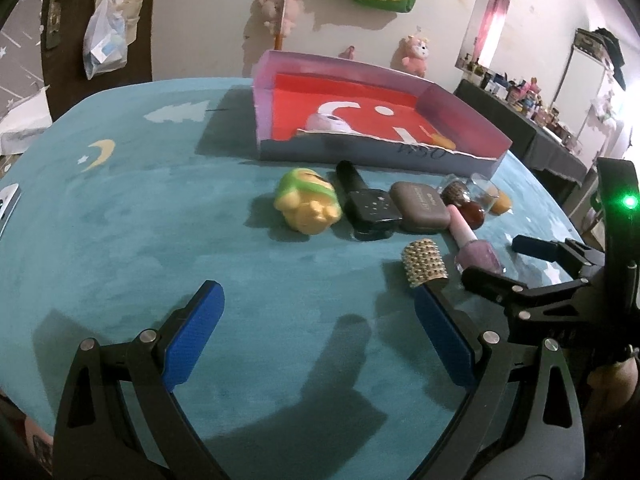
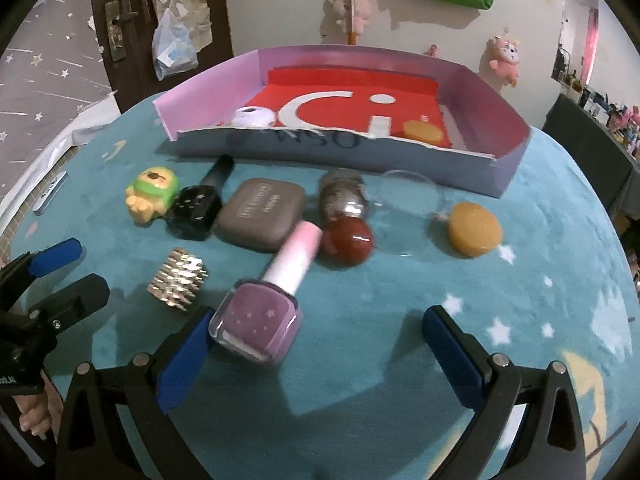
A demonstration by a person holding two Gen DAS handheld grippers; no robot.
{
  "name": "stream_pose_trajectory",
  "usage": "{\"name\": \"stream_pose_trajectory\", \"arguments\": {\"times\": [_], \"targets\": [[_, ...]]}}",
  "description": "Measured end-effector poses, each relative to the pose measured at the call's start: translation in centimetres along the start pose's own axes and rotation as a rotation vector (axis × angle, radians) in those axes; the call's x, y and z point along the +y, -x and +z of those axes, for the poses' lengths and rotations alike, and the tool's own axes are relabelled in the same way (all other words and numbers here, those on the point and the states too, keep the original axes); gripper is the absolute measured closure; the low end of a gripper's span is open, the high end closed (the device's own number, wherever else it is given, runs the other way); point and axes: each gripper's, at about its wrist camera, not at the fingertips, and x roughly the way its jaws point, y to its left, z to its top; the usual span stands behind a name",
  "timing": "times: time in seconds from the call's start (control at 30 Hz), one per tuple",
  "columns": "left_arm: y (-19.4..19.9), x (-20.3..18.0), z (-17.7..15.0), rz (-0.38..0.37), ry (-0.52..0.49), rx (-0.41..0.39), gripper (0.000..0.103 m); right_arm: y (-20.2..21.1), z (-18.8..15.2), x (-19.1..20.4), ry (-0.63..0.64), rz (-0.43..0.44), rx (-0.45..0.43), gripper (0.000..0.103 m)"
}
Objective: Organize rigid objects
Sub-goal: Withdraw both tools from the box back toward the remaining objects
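I am holding the right gripper (image 2: 316, 344) wide open, its left pad (image 2: 188, 356) touching the purple nail polish bottle (image 2: 258, 320) lying on the teal cloth (image 2: 360, 380). My left gripper (image 1: 318, 332) is gaping empty, the studded gold cylinder (image 1: 424, 262) just beyond its right finger. Farther off, the shallow box (image 2: 352, 148) is holding a white case (image 2: 252, 117).

Teal cloth (image 2: 360, 360) scattered with white stars and a yellow moon. Red-floored box (image 2: 508, 152) bearing white shapes, with lilac walls. Lilac nail polish bottle (image 2: 258, 322) dotted with tiny stars, topped by a pale pink cap. Green-and-yellow toy (image 2: 152, 194). Grey case (image 2: 260, 214). Dark red ball (image 2: 347, 242). Gold studded cylinder (image 2: 177, 285).
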Motion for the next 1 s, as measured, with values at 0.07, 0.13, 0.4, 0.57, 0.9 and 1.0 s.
{"name": "stream_pose_trajectory", "arguments": {"times": [0.07, 0.13, 0.4, 0.57, 0.9, 1.0], "targets": [[-0.3, -0.6, 0.1, -0.006, -0.01, 0.008, 0.006, 0.2, -0.3, -1.1, -0.012, -0.004, -0.002, 0.0], [-0.7, -1.2, 0.2, -0.007, -0.02, 0.013, 0.006, 0.3, -0.4, -2.0, -0.022, 0.019, -0.002, 0.0], [-2.6, -4.4, 0.9, 0.051, -0.106, 0.048, 0.006, 1.0, -0.5, -2.5, 0.065, 0.071, -0.022, 0.0], [-3.2, -5.6, 1.1, 0.056, -0.132, 0.059, 0.01, 0.9, -0.5, -2.5, 0.088, 0.111, -0.009, 0.007], [-3.1, -5.8, 2.1, 0.049, -0.117, 0.062, 0.011, 0.8, -0.4, -2.3, 0.089, 0.144, -0.009, 0.01], [-3.3, -5.6, 2.2, 0.055, -0.116, 0.066, 0.011, 0.9, -0.4, -2.5, 0.081, 0.153, -0.011, 0.01]]}}
